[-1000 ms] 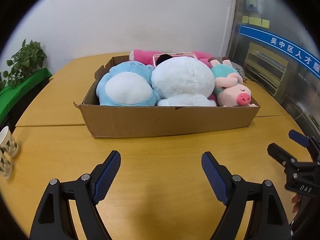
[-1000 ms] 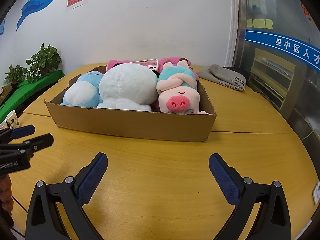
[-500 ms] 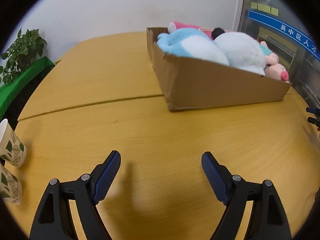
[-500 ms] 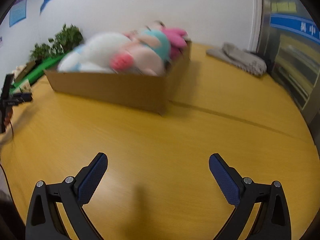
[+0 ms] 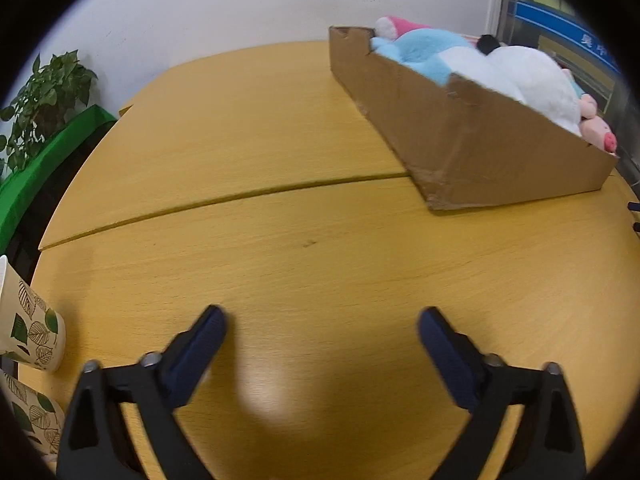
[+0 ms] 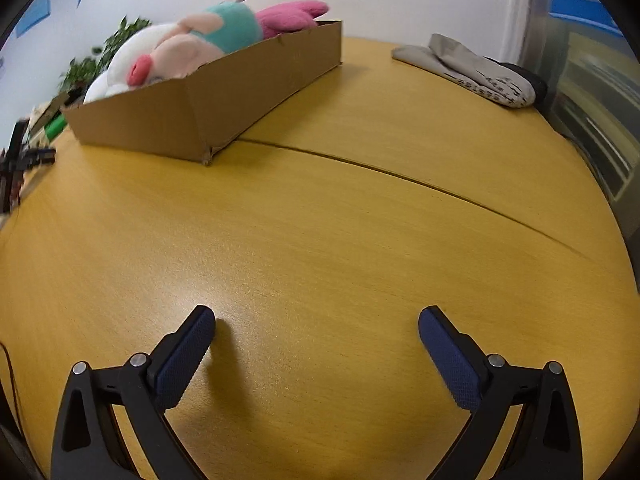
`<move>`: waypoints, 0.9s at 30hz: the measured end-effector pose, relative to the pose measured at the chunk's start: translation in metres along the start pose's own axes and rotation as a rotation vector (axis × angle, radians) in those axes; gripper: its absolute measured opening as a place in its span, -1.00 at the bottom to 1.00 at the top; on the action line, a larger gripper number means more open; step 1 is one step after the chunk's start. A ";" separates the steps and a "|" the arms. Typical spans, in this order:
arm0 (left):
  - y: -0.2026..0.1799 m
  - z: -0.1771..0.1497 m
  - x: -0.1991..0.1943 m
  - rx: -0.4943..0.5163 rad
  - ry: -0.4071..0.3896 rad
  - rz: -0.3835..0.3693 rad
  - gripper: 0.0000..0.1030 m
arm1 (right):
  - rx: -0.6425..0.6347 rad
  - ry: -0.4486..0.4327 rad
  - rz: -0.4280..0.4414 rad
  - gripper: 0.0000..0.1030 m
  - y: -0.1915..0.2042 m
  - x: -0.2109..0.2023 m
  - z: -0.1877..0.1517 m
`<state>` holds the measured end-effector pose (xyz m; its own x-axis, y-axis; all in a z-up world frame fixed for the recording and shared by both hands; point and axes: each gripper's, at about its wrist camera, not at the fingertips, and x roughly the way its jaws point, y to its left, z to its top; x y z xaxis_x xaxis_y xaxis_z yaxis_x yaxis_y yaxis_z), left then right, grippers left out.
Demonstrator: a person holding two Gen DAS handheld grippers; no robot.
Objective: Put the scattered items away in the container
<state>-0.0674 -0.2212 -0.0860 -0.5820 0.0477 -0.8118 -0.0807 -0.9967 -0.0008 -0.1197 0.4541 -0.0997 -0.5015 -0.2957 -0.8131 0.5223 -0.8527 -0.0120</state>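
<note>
**Inspector:** As far as both wrist views show, the cardboard box (image 5: 460,136) stands on the desk (image 5: 280,240) and already holds the soft toys: a blue plush (image 5: 430,46), a large white plush (image 5: 532,76), a pink pig (image 6: 180,58) at one end, and a pink plush (image 6: 296,14) at the far side.

**Clerk:** Anything loose on the desk?

**Inspector:** No toy lies outside the box in either view. A grey cloth bundle (image 6: 472,68) rests near the far desk edge, well apart from the box. Two leaf-printed paper cups (image 5: 28,324) stand at the near left edge. I cannot tell whether these count as scattered items.

**Clerk:** State of the tools?

**Inspector:** The left tool (image 5: 320,328) has its jaws spread wide, with nothing between them, over bare desk. The right tool (image 6: 316,324) is likewise spread and empty, low over bare desk. Each is well apart from the box.

**Clerk:** Your finding on progress?

**Inspector:** In my judgement the tidying is complete or very nearly so. At most the cloth bundle remains, should it belong to the task. The box looks full, toys standing above its rim.
</note>
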 end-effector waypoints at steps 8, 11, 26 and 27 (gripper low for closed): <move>0.009 0.002 0.005 0.011 -0.001 -0.011 1.00 | -0.025 -0.010 0.009 1.00 0.002 0.002 0.007; 0.009 0.002 0.005 0.014 0.001 -0.013 1.00 | -0.026 -0.015 0.006 1.00 0.004 0.004 0.007; 0.005 -0.002 -0.001 0.017 0.000 -0.013 1.00 | -0.027 -0.019 0.002 1.00 0.008 0.010 0.006; 0.005 -0.002 -0.002 0.017 0.000 -0.013 1.00 | -0.027 -0.019 0.002 1.00 0.008 0.010 0.006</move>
<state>-0.0651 -0.2267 -0.0860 -0.5808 0.0606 -0.8118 -0.1015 -0.9948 -0.0016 -0.1253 0.4418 -0.1045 -0.5136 -0.3057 -0.8017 0.5417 -0.8401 -0.0266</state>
